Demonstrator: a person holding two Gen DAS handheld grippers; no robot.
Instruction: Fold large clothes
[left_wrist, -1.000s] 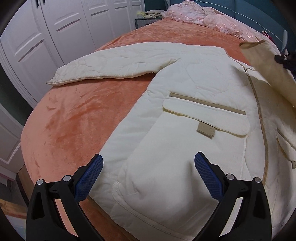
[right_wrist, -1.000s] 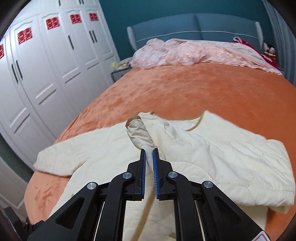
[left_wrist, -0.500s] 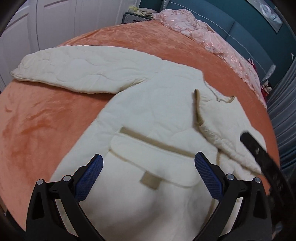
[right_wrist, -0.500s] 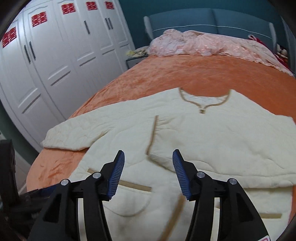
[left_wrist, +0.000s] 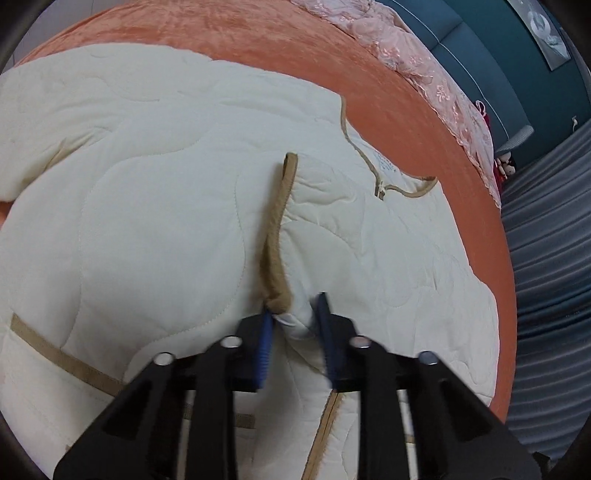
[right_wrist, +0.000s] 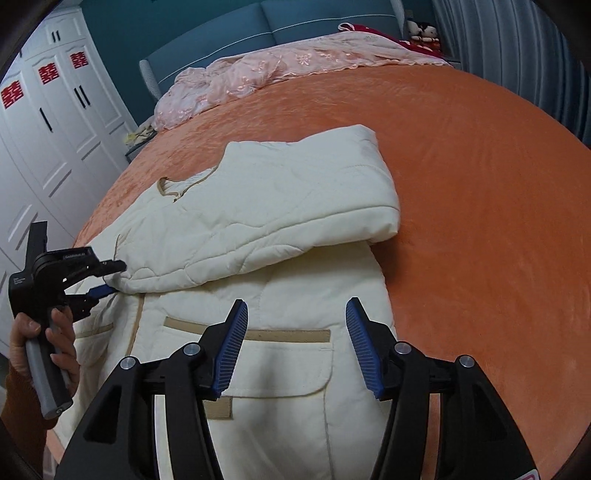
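Left gripper (left_wrist: 293, 319) has just been closing and is clamped on tan-trimmed cuff (left_wrist: 280, 295) of cream jacket (right_wrist: 280, 236), spread on orange bed (right_wrist: 480, 166). Right gripper (right_wrist: 295, 347) is held apart above jacket w/ nothing betw. pads.

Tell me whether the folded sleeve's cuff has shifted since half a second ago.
Cannot tell: the camera itself swung. The cuff lies short of the neckline as before, its end now between the left gripper's just-closed fingers.
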